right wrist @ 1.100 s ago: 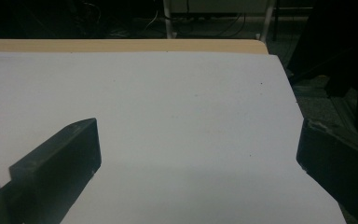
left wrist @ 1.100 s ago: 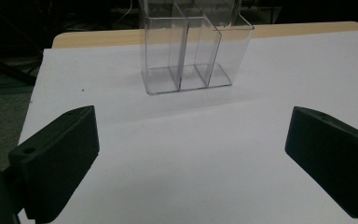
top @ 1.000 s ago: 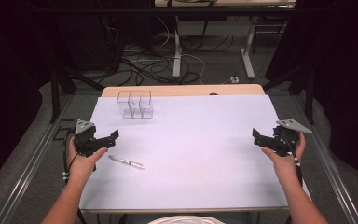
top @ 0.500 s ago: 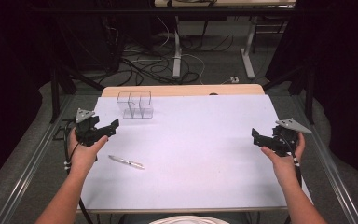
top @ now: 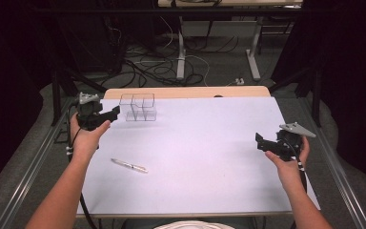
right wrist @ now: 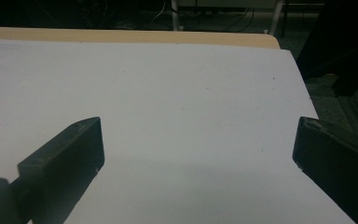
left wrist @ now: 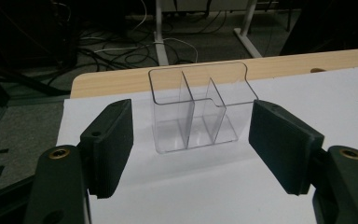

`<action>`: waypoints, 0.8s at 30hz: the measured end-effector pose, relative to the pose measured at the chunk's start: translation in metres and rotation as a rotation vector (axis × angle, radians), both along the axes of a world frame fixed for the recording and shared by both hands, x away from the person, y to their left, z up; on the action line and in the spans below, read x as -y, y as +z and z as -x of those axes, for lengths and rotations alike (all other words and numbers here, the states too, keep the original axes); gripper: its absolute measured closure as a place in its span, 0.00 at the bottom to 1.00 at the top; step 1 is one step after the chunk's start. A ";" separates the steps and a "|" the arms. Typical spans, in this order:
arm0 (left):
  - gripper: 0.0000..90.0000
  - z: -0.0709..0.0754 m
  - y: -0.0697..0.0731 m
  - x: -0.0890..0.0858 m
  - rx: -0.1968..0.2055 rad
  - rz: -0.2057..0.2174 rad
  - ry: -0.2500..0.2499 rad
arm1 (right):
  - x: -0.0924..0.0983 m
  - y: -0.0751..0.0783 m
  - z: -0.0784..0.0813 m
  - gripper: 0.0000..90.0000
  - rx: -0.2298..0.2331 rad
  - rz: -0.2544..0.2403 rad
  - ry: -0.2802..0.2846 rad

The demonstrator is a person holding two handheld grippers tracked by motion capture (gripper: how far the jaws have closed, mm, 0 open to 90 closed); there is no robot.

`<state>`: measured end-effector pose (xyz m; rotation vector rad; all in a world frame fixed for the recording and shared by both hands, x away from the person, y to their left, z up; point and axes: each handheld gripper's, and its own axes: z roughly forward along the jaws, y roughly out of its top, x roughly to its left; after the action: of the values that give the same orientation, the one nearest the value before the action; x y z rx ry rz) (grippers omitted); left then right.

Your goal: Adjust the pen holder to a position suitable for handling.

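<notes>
The left gripper [top: 116, 112] is held above the far left corner of the desk [top: 200, 157], pointing at the clear plastic organizer [top: 137, 107]. Its jaws have just been closing, yet they remain parted with nothing pressed between them: in the left gripper view the organizer [left wrist: 196, 109] is seen through the gap [left wrist: 191, 144], standing clear beyond both pads, untouched. The gripper is therefore released, grasping nothing.

The organizer stands upright near the far edge of the desk, toward the left corner, just beside the strip of bare wood [top: 186, 92] along that edge. Its interior is divided into compartments by clear walls; no contents can be made out.

The right gripper [top: 259, 141] is held over the right edge of the desk, about midway along it, pointing inward across the white surface. In the right gripper view its jaws stand wide apart [right wrist: 198, 154] with only the white surface between them; it is likewise released and holds nothing.

A pen [top: 129, 165] lies flat on the desk toward the near left, well apart from the organizer and from both grippers. It rests at a slight angle to the near edge, just right of the person's left forearm [top: 64, 195].
</notes>
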<state>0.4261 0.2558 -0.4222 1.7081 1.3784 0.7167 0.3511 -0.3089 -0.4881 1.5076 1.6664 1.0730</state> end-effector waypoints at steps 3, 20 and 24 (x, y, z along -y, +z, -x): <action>0.35 -0.008 0.004 0.002 -0.020 0.000 0.005 | 0.000 0.000 0.000 0.03 -0.001 -0.003 0.000; 0.43 -0.045 0.013 0.008 -0.046 -0.011 0.033 | 0.001 -0.002 0.000 0.05 -0.013 0.005 0.007; 0.46 -0.052 0.013 0.007 -0.036 -0.013 0.036 | -0.001 -0.004 0.000 0.05 -0.014 -0.003 0.004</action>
<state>0.4784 0.2489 -0.4097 1.7178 1.4354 0.7200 0.3516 -0.3083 -0.4917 1.5175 1.6793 1.0696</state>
